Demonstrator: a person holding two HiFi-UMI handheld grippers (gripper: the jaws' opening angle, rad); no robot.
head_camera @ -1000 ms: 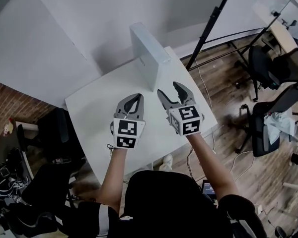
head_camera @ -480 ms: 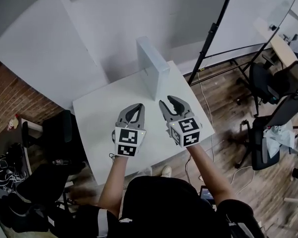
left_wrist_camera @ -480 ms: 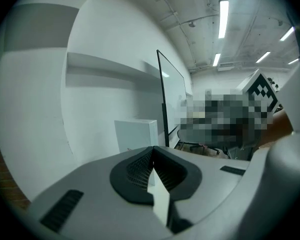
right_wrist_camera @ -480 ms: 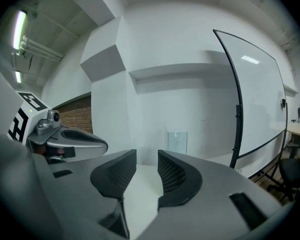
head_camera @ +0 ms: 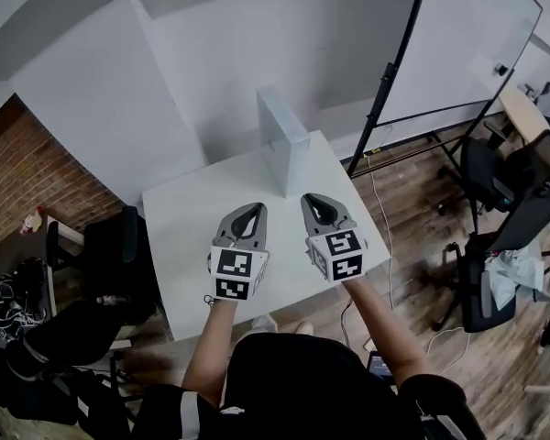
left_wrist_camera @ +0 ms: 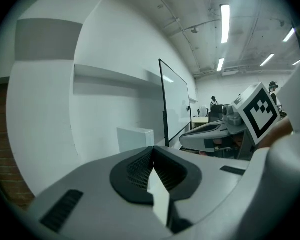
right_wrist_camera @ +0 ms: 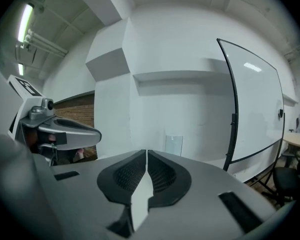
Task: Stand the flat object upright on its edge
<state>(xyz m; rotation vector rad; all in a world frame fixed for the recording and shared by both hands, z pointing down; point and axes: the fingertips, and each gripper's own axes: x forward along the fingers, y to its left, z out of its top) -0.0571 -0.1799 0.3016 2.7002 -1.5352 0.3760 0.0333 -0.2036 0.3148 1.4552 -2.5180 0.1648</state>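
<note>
Cool, even light falls from ceiling strip lights (left_wrist_camera: 225, 17); shadows are soft. Both gripper views bend strongly, with dark vignetted corners; the head view is sharp.

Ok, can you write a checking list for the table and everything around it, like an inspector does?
Surface: white table, only the box stands on it.
Job's things: white flat box stands upright on its edge at the table's far side; neither claw touches it.
Clutter: nothing seen on the table.
Grippers: left claw and right claw are both shut and empty, over the table's near side.
Cables: a thin cable lies on the wood floor to the right of the table.
Surroundings: whiteboard on a stand, office chairs, brick wall at the left.
</note>
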